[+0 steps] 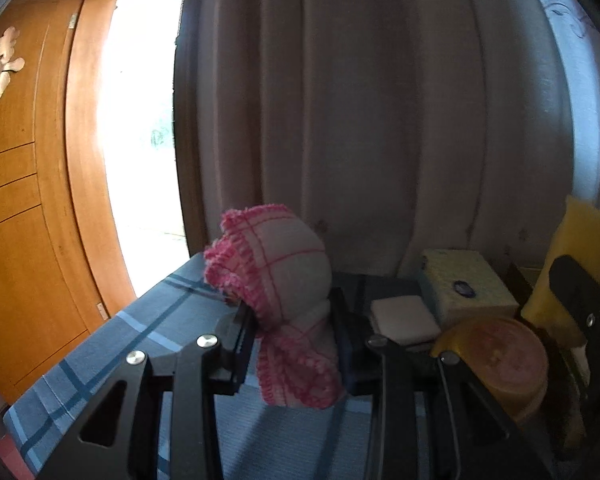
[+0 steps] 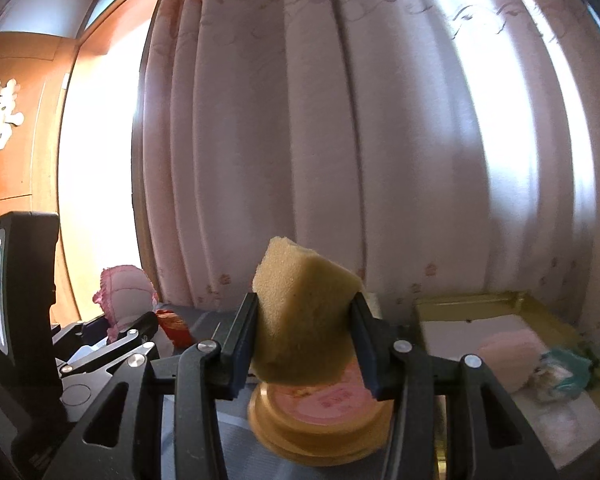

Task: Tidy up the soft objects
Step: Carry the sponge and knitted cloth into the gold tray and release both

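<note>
My left gripper point(image 1: 294, 344) is shut on a white cloth with pink crochet trim point(image 1: 280, 276), held above the blue plaid tablecloth point(image 1: 140, 332). The same cloth point(image 2: 126, 292) and the left gripper's body show at the left of the right wrist view. My right gripper point(image 2: 304, 344) is shut on a yellow-brown sponge point(image 2: 300, 320), which it holds over a round gold tin with a pink lid point(image 2: 320, 412). In the left wrist view that sponge point(image 1: 580, 264) stands at the right edge, held in the right gripper's black fingers point(image 1: 588, 304).
A gold-rimmed tray point(image 2: 512, 304) at the right holds a pink pad point(image 2: 512, 352) and a teal-wrapped item point(image 2: 564, 372). A pale yellow sponge block point(image 1: 466, 284), a white pad point(image 1: 404, 318) and the tin point(image 1: 504, 364) lie ahead. Curtains point(image 2: 380, 140) hang behind; a wooden door point(image 1: 24, 200) stands left.
</note>
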Demonstrator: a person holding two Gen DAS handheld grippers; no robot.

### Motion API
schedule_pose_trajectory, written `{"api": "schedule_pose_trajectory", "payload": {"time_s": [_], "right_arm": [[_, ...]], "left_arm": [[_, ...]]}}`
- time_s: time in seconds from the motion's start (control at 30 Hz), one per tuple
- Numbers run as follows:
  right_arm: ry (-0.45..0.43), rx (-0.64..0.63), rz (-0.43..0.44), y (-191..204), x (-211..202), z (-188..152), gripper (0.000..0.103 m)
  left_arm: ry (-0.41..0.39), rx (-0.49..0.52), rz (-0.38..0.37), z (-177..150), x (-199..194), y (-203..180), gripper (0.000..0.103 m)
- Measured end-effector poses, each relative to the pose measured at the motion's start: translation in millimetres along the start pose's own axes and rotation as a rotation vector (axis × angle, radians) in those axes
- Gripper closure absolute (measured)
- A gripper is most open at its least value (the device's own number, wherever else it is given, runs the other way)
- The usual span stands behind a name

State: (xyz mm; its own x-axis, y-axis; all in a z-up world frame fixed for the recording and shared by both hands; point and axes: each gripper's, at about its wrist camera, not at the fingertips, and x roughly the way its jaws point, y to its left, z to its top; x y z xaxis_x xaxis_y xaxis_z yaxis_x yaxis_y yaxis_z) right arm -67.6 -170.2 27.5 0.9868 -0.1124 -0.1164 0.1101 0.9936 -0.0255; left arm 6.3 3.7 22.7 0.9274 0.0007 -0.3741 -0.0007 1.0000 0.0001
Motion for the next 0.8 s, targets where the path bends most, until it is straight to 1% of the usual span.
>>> {"api": "schedule_pose_trajectory", "payload": {"time_s": [0.1,0.23,0.37,0.53,0.6,0.8], "right_arm": [[-0.004,-0.009,-0.019,-9.2,-6.5,0.0,0.056],[0.0,0.014,-0.052,-29.5,-10.5,-2.6,0.056],[0.002,0.041,-0.086,-45.7,-17.7,-2.7,0.056],[-0.003,0.049,-0.116,-62.6,-25.4,-1.4,0.056],[-0.009,0.045,-0.131,-67.7,-28.4,-1.5,0.056],[-0.026,0.035,-0.165,-83.6,-36.5,-2.1,0.056]], "left_arm": [[0.0,0.009,-0.027,-1.7,-8.5,-7.9,0.069],[0.001,0.019,-0.056,-1.9,-20.7,-18.2,0.069],[0.009,0.022,-0.082,-0.6,-20.8,-30.2,0.069],[0.006,0.035,-0.087,-0.4,-25.6,-36.8,0.069],[0.003,0.045,-0.091,-4.7,-17.7,-49.0,0.069],[-0.003,0.063,-0.128,-8.4,-23.2,-68.7,0.069]]}}
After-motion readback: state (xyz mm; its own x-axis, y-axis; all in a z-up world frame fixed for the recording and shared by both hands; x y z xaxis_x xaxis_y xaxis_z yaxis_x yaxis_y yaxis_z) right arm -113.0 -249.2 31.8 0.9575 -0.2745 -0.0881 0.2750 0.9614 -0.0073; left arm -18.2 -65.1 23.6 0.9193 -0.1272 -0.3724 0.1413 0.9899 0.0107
